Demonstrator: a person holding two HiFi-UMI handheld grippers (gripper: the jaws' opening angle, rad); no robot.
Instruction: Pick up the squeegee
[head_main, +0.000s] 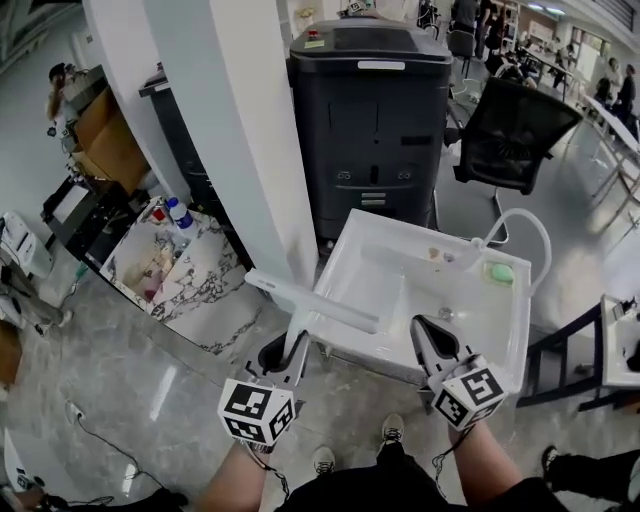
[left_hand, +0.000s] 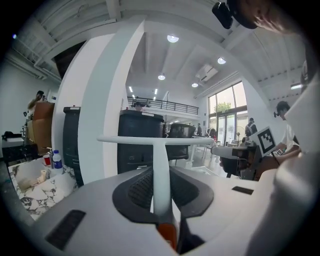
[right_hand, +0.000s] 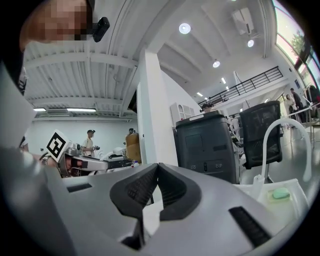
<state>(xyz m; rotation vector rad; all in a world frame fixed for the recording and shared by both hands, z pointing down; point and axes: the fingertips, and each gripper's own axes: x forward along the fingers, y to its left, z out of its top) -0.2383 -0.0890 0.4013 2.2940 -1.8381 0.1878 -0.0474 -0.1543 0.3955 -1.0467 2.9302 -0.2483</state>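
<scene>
Head view: left tongs (head_main: 290, 358) clamp the white squeegee (head_main: 320, 305) by its handle, aloft above the near rim of the sink (head_main: 370, 250); right tongs (head_main: 428, 335) closed, empty. Pickup looks done; next, carry it steadily.

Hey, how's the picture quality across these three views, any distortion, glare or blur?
Head view: fisheye bends the white pillar; the glossy floor shows glare. Left gripper view: dark round vignette, windows washed out, squeegee sharp. Right gripper view: same vignette, ceiling lights flare.

The white pillar (head_main: 240, 130) and black cabinet (head_main: 370, 110) hem the sink (head_main: 395, 285); its basin lies open above.
</scene>
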